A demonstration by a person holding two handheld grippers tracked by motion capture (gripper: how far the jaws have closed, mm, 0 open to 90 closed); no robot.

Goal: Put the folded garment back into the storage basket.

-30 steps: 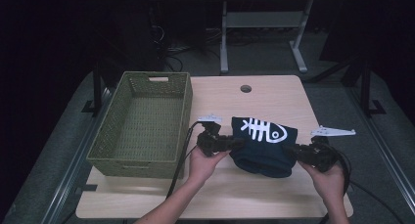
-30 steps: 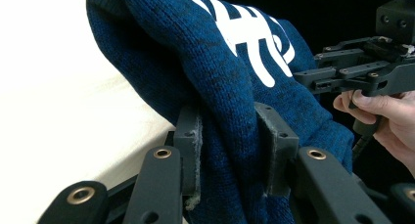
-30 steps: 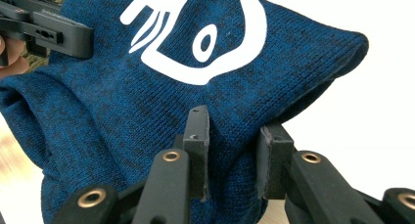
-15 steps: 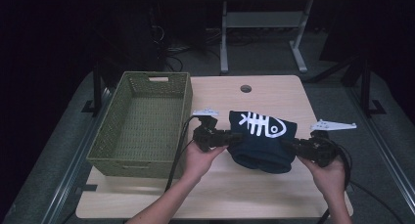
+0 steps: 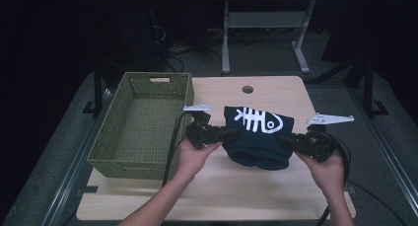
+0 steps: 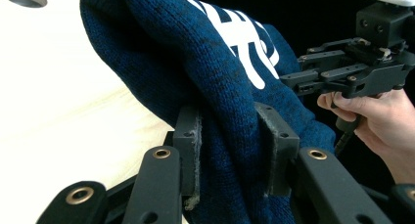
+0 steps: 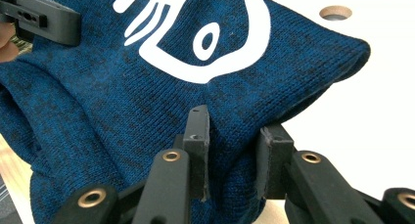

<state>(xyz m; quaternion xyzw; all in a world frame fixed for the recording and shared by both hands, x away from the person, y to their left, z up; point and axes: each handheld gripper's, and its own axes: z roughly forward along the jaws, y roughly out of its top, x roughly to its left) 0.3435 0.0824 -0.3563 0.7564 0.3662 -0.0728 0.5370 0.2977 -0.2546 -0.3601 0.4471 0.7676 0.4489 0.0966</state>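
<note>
A folded dark blue knitted garment with a white fish-skeleton print is held between the two grippers above the middle of the bench, a little toward the right edge. The left gripper has its fingers clenched on the garment's left side; the right gripper has its fingers clenched on the right side. The cloth sags in a rounded fold between them.

A green woven basket sits along the bench's left edge, its near right corner just beside the left hand. The near edge of the bench in front of the hands is bare wood, and so is the far strip around the round cable hole. The right hand sits close to the right edge.

The left gripper view shows the knit bunched thick between its pads and the right gripper beyond. The right gripper view shows the print's head and eye close up, with the cable hole behind the cloth, and a corner of the left gripper at its top left.
</note>
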